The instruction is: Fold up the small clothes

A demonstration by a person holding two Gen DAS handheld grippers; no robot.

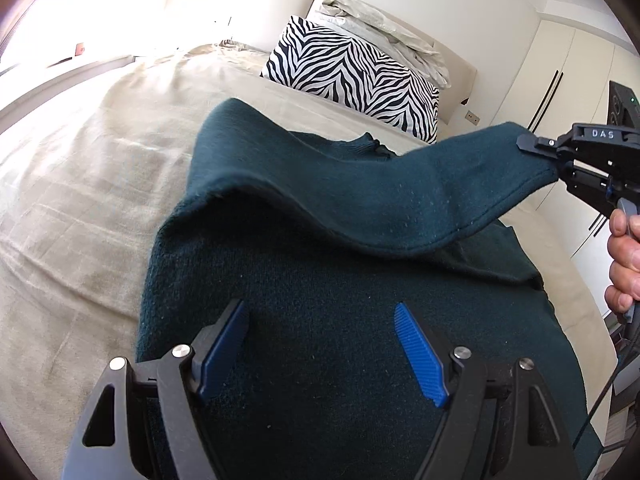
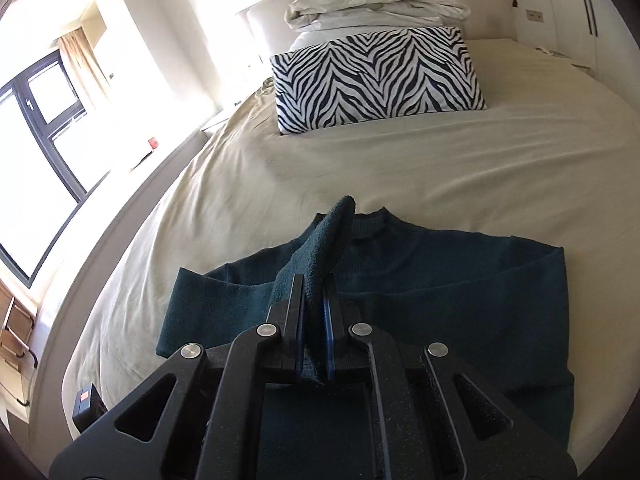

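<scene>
Sweater (image 2: 440, 292), dark teal knit, lies spread on a beige bedsheet (image 2: 400, 168), its neckline pointing away toward a zebra-print pillow (image 2: 376, 80). The right gripper (image 2: 314, 320) is clamped on a corner of the knit, which stands up between its blue pads (image 2: 329, 332) and pokes out past the fingertips. From the left wrist view that pinched fabric is lifted clear of the bed and stretches as a sagging band across to the right gripper, which a person's hand (image 1: 624, 264) holds at the right edge. The left gripper (image 1: 320, 352) hovers just above the near body of the sweater, jaws apart, holding nothing.

Risks, as a judgement: only a small bite of thick knit is held, so a quick pull could slip it free. With nothing pinning the body, the whole garment could drag and bunch instead of folding cleanly.

Both grippers point downward at a slant.
</scene>
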